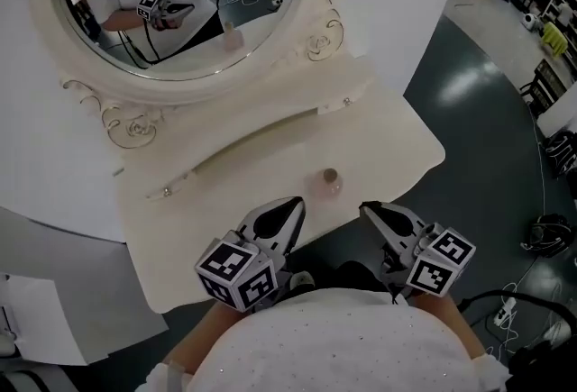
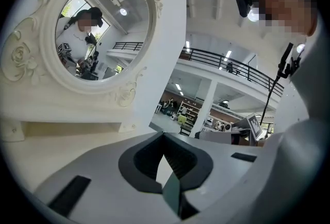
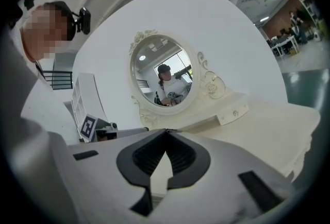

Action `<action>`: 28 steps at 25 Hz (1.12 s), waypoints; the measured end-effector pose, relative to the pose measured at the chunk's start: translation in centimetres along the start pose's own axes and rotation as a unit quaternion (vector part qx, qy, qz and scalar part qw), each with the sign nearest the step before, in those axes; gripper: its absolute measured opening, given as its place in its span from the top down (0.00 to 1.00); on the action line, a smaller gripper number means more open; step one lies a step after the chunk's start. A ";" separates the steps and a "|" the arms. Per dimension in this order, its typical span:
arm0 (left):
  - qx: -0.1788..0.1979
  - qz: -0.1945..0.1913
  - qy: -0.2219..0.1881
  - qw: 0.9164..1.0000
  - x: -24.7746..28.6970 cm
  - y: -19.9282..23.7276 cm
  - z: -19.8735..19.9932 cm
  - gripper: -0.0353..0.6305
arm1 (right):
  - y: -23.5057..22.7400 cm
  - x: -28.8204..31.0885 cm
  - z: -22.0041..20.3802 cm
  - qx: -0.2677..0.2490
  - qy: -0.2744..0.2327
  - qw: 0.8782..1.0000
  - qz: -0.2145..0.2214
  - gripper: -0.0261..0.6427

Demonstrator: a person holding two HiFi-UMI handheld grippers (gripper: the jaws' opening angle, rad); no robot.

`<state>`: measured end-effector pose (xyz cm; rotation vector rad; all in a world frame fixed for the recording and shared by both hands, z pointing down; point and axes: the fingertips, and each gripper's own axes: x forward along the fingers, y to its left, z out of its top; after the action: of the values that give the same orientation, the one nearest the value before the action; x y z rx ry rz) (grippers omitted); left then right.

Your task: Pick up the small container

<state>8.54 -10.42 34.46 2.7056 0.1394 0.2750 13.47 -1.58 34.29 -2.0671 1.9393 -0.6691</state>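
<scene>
The small container [image 1: 330, 180], a little clear pinkish jar with a brown lid, stands on the cream dressing table [image 1: 388, 133] near its front edge. My left gripper [image 1: 296, 203] hovers just short of the table edge, to the left of the jar and nearer to me, jaws shut and empty. My right gripper [image 1: 367, 208] is to the jar's right, also nearer to me, shut on nothing. In the left gripper view the left gripper [image 2: 164, 136] has its pads meeting at the tip; the right gripper [image 3: 166, 132] looks the same in its view. Neither gripper view shows the jar.
An oval mirror [image 1: 180, 3] in an ornate cream frame stands at the back of the table and reflects the person holding the grippers. A shallow drawer front with small knobs [image 1: 166, 191] runs below it. Dark floor [image 1: 487, 156] lies to the right, with cables and headphones [image 1: 546, 232].
</scene>
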 end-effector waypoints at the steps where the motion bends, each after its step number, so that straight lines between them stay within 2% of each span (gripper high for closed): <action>1: -0.008 0.005 0.009 1.000 0.2 0.3 -0.7 0.95 | -0.4 0.3 -0.2 0.008 -0.002 1.000 0.004 0.96; 3: -0.023 0.013 0.025 0.999 0.5 0.8 -1.9 0.95 | -1.5 1.0 -1.1 0.006 0.013 1.000 0.005 0.96; 6: -0.031 0.030 0.036 0.998 0.9 1.5 -2.8 0.95 | -3.0 2.3 -1.9 -0.025 0.041 0.999 0.005 0.96; 9: -0.041 0.067 0.030 0.996 1.1 2.6 -3.1 0.95 | -4.9 3.7 -1.9 -0.033 0.047 0.998 0.012 0.96; 14: -0.057 0.142 -0.007 0.988 2.0 3.3 -3.0 0.95 | -7.2 5.5 -2.5 -0.026 0.099 0.991 0.085 0.96; 17: -0.073 0.185 -0.022 0.980 2.6 3.7 -3.2 0.95 | -8.0 6.7 -2.6 -0.037 0.133 0.982 0.132 0.95; 21: -0.093 0.230 -0.041 0.968 3.8 4.5 -3.2 0.95 | -9.0 8.1 -2.0 -0.047 0.153 0.970 0.184 0.95; 22: -0.096 0.241 -0.047 0.965 4.0 4.7 -3.2 0.95 | -9.1 8.4 -2.0 -0.055 0.158 0.966 0.199 0.90; 26: -0.112 0.294 -0.064 0.947 4.0 5.3 -4.0 0.95 | -9.0 9.6 -3.3 -0.077 0.182 0.943 0.266 0.79; 28: -0.123 0.317 -0.069 0.938 3.6 5.6 -4.8 0.95 | -8.7 10.3 -4.1 -0.094 0.184 0.933 0.296 0.68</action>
<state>11.37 -13.13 41.75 2.4290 -0.7676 0.2613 19.38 -10.25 43.62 -1.3641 2.7515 -0.7820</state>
